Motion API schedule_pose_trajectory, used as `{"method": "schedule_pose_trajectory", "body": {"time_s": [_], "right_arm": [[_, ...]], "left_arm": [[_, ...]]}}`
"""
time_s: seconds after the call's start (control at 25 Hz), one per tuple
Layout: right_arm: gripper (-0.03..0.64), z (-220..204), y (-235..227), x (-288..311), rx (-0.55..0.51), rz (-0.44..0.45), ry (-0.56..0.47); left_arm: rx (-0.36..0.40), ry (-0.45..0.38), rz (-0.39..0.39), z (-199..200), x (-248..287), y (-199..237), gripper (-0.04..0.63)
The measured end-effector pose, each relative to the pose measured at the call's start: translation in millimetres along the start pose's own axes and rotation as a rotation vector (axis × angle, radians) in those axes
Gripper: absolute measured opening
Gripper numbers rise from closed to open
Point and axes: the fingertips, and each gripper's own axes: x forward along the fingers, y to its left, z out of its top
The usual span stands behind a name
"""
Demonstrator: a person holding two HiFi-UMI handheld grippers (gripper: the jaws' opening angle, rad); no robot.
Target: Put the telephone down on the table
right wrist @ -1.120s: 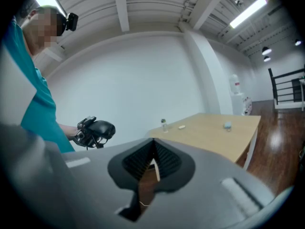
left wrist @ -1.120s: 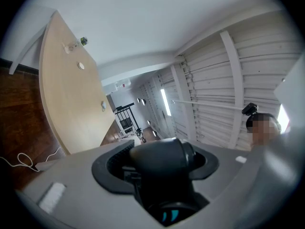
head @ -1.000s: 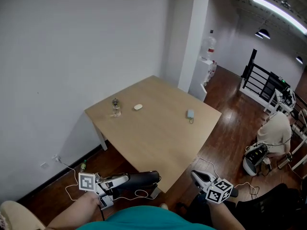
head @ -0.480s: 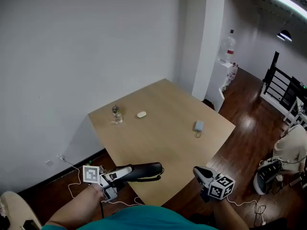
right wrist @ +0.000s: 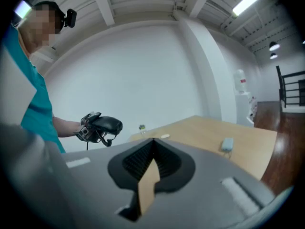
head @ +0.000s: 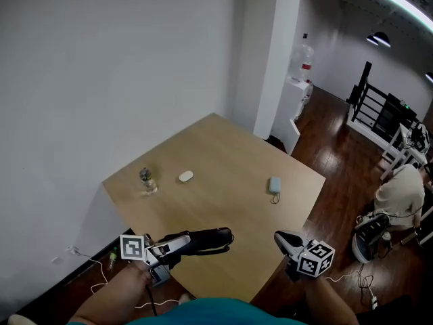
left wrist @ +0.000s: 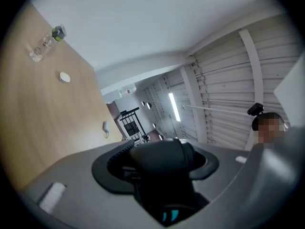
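A black telephone handset (head: 204,238) is clamped in my left gripper (head: 177,244) and sticks out to the right above the near edge of the light wooden table (head: 223,154). In the left gripper view the telephone (left wrist: 167,175) fills the gap between the jaws of the left gripper (left wrist: 159,148). The right gripper view shows the same telephone (right wrist: 106,124) held in the air at the left. My right gripper (head: 287,240) hovers by the table's near right corner, and its jaws (right wrist: 153,142) are shut on nothing.
On the table stand a small bottle (head: 145,179), a white oval object (head: 185,176) and a pale blue device with a cord (head: 274,184). A white pillar (head: 277,53), a water dispenser (head: 302,66), black railing (head: 379,110) and a person on the floor (head: 400,191) lie beyond.
Both grippers have come forward from over the floor to the table's near edge. The table now looks closer in all views. The telephone stays clamped in the left gripper.
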Motion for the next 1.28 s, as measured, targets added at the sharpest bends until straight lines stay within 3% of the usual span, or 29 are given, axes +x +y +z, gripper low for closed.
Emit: {"method": "schedule_pose_trajectory", "body": {"time_s": [0.2, 0.68, 0.84, 1.08, 1.28], "right_arm": [[0.003, 2, -21, 14, 0.021, -0.084, 0.026], [0.003, 5, -142, 66, -0.079, -0.061, 0.060], [0.003, 4, -173, 99, -0.076, -0.065, 0.057], [0.003, -4, -189, 148, -0.057, -0.059, 0.052], [0.003, -31, -188, 165, -0.031, -0.032, 0.102]], "left_arm": [[-0.011, 0.084, 0.007, 37, 20, 43, 0.299], [-0.038, -0.012, 0.097, 105, 105, 157, 0.299], [-0.028, 0.011, 0.126, 126, 127, 199, 0.299], [-0.003, 0.071, 0.214, 151, 146, 272, 0.299], [-0.016, 0.120, 0.238, 157, 166, 316, 0.299]]}}
